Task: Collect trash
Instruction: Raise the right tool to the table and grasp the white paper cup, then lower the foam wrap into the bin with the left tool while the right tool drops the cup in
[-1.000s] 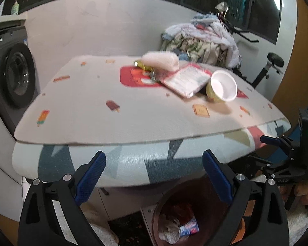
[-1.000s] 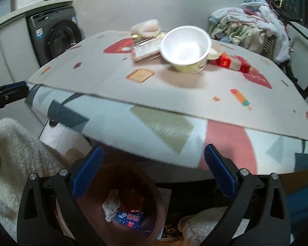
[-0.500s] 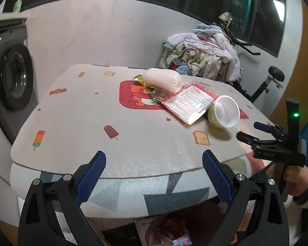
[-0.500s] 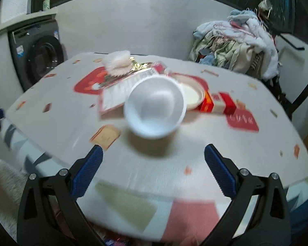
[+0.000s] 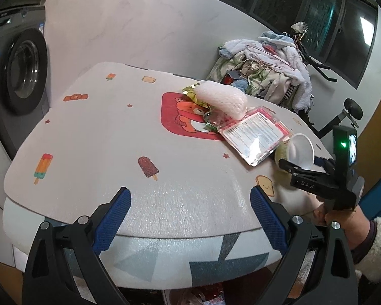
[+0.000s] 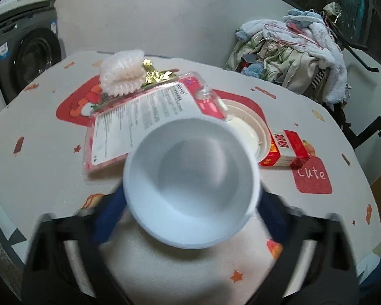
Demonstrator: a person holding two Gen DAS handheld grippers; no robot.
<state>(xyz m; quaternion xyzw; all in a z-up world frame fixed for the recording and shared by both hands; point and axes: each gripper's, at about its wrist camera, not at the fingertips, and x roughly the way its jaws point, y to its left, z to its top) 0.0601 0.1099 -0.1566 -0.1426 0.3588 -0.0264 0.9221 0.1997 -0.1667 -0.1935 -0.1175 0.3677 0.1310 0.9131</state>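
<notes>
Right tongs tilted down over the bench, closing around round white foam bowl, mouth facing up toward six o'clock. Left tongs wide, empty.

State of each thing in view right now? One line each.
white bowl: empty, tipped on its side, between the right gripper's fingers
right gripper: jaws closing around the bowl
left gripper: open, empty
plastic package: flat, label up
red box: lying flat
round lid: on the table

Right tool blurred, its fingertips hidden behind the white bowl; contact unclear
</notes>
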